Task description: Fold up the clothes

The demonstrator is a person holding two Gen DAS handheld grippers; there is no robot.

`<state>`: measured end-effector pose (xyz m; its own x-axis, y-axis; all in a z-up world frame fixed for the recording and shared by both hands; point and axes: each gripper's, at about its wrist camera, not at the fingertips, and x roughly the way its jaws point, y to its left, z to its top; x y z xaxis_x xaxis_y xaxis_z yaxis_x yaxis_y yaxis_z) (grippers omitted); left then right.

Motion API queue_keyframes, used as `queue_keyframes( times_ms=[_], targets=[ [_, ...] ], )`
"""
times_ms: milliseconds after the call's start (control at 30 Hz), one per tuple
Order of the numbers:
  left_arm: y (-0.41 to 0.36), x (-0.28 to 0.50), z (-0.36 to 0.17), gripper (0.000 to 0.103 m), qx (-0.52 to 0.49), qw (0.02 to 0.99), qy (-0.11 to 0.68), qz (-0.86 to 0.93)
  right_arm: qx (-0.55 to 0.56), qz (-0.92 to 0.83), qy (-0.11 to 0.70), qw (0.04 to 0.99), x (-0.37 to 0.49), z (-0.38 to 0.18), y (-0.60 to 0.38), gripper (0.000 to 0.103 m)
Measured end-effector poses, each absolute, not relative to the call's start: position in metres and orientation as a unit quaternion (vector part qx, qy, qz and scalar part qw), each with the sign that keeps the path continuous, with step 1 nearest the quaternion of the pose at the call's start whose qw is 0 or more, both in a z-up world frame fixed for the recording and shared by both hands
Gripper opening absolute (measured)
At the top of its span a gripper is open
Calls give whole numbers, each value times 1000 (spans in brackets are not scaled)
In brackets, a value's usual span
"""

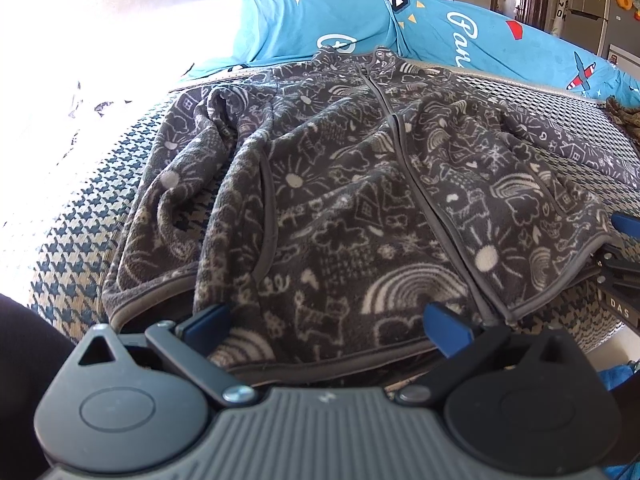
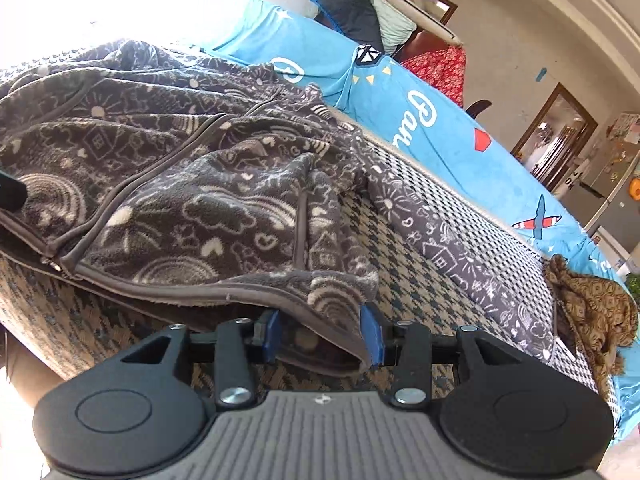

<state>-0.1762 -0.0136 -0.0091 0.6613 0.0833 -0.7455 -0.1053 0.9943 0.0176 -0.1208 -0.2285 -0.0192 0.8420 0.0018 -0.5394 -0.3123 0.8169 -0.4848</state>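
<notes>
A dark grey fleece zip jacket (image 1: 340,184) with white doodle print lies front up on a houndstooth couch seat (image 1: 88,208), collar far, hem near. My left gripper (image 1: 328,330) is open, its blue pads either side of the hem's left part. My right gripper (image 2: 322,338) is open around the hem's right corner (image 2: 332,312); the jacket (image 2: 180,168) spreads to the left in that view. The right gripper also shows at the right edge of the left wrist view (image 1: 624,248). The right sleeve (image 2: 460,256) stretches out across the seat.
A blue printed cover (image 1: 440,32) drapes the couch back behind the jacket. A brown patterned cloth (image 2: 592,312) lies on the seat's right end. Dark and red clothes (image 2: 436,68) are heaped behind the couch. Bright glare washes out the left side.
</notes>
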Motion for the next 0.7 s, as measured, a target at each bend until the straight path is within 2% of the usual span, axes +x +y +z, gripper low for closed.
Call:
queue_keyframes(
  times_ms=[67,133,167,200,400,700],
  targets=[
    [-13,-176,-9,103,-15,911,408,52,-286,85,275,914,-115,-20,-229,39],
    [-12,-177,-9,103,-16,912,407,53,-280,89,276,915,-112,-20,-229,33],
    [-12,-177,-9,103,-17,912,407,55,-276,92,275,916,-111,-19,-229,17],
    [-11,-178,-8,103,-18,912,406,55,-270,92,272,919,-112,-17,-230,7],
    [-7,-184,-5,103,-27,915,399,54,-158,66,250,953,-116,11,-257,1],
    [1,-187,-4,103,-37,912,402,69,-6,-28,254,967,-143,35,-307,1]
  ],
)
